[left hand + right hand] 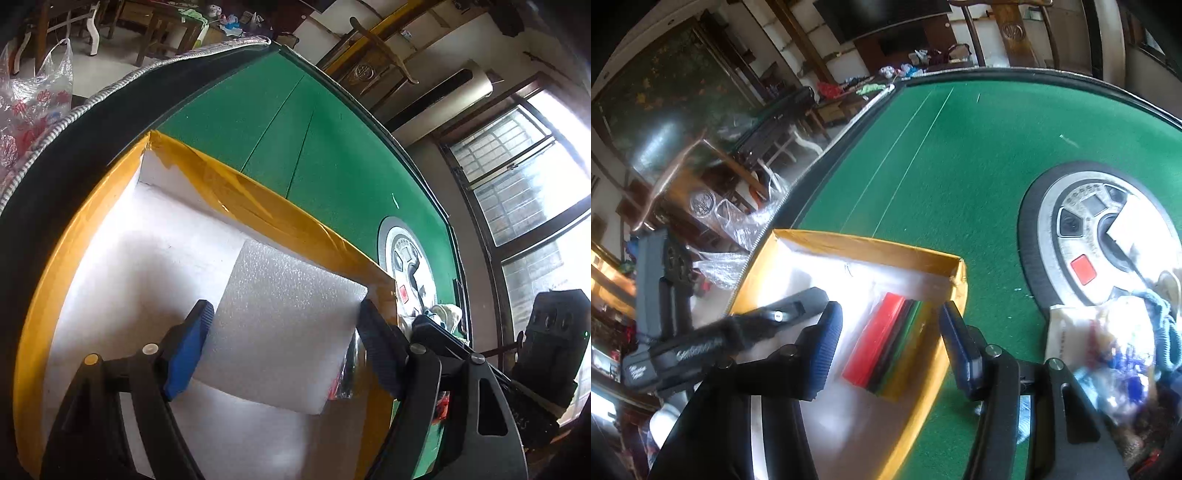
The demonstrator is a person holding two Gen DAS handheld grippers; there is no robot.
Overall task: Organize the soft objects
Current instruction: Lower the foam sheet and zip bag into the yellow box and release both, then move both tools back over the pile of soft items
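Over the box, left gripper [284, 325]: angled steeply down into the yellow-taped box [258, 206], its jaws wide apart on either side of a white foam block [280, 325].
Left grip: the blue left pad sits just beside the block's edge and the dark right pad is at its far corner; whether either pad presses on the foam I cannot tell.
Foam block: lies tilted on the box's white lining, against the right-hand wall.
Right gripper [890, 343]: also tipped downward, hovering over the near right corner of the same box [864, 243]; jaws partly open, nothing between the pads.
Under the right gripper: a clear-wrapped stack of coloured sheets [890, 343], red on the left, then dark, green and yellow, lying on the box floor against the right wall and untouched by either pad.
Other gripper seen: the left gripper's body [713, 343] reaches into the box from the left of the right wrist view.
Writing: pale lettering runs along that body, too blurred to read; red characters on a plastic bag [29, 110] beyond the counter edge, also unreadable.
Counter [295, 147]: green felt with a dark rim, carrying the box at its near left.
Centre of counter: a round silver control panel [1082, 236] with a red button.
Right of the box: a blurred heap of packets and cloth [1115, 339] on the felt.
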